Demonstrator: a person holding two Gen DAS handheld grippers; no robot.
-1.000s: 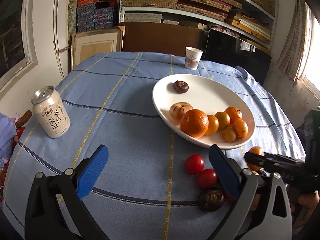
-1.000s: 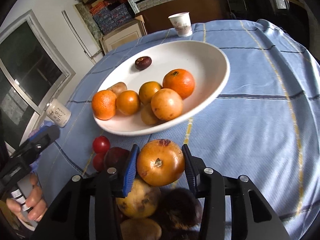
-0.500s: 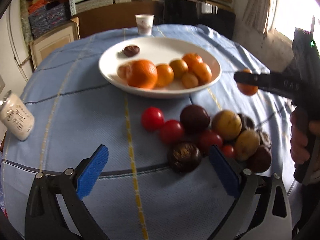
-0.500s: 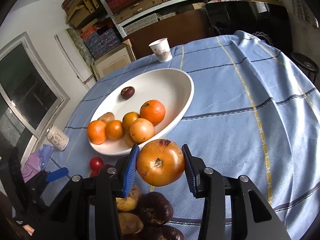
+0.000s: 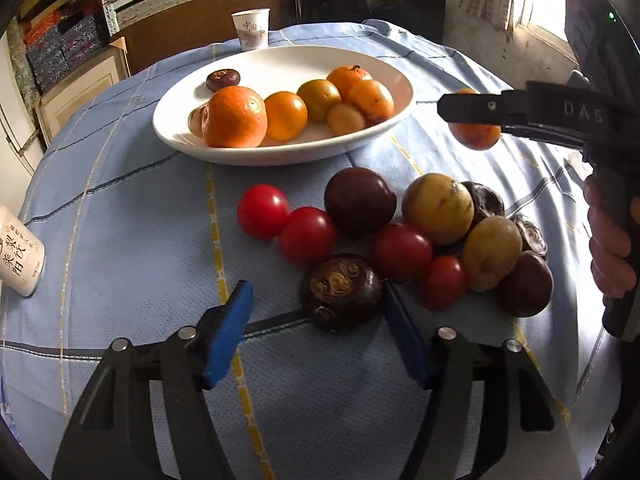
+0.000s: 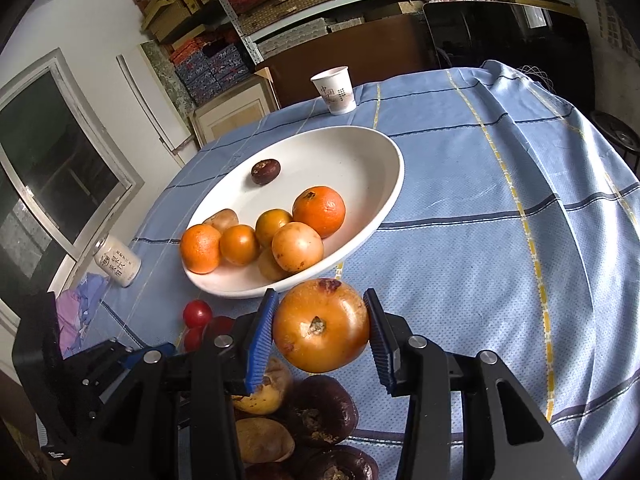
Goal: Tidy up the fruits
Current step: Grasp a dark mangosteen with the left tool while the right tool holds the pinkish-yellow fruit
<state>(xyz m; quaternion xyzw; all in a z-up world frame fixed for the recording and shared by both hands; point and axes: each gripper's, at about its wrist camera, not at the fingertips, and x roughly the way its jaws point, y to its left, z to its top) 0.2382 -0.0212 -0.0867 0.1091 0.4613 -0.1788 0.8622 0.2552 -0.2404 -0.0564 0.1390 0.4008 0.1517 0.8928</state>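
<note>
A white oval plate (image 5: 384,112) (image 6: 384,204) on the blue tablecloth holds several orange fruits and one small dark fruit (image 5: 223,80). My right gripper (image 6: 320,332) is shut on an orange fruit (image 6: 320,326) and holds it in the air just short of the plate's near rim; it also shows in the left wrist view (image 5: 474,134). My left gripper (image 5: 318,328) is open, low over the cloth, with a dark brown fruit (image 5: 340,298) between its blue fingers, close to the right one. A heap of red, dark and yellow fruits (image 5: 436,208) lies beside it.
A paper cup (image 5: 251,29) (image 6: 334,90) stands beyond the plate. A drink can (image 5: 18,254) (image 6: 118,260) stands at the table's left edge. Shelves with boxes and a framed board stand behind the table.
My left gripper has moved forward and down so the dark brown fruit now sits between its fingers. My right gripper still holds the orange fruit and has stayed near the plate's rim.
</note>
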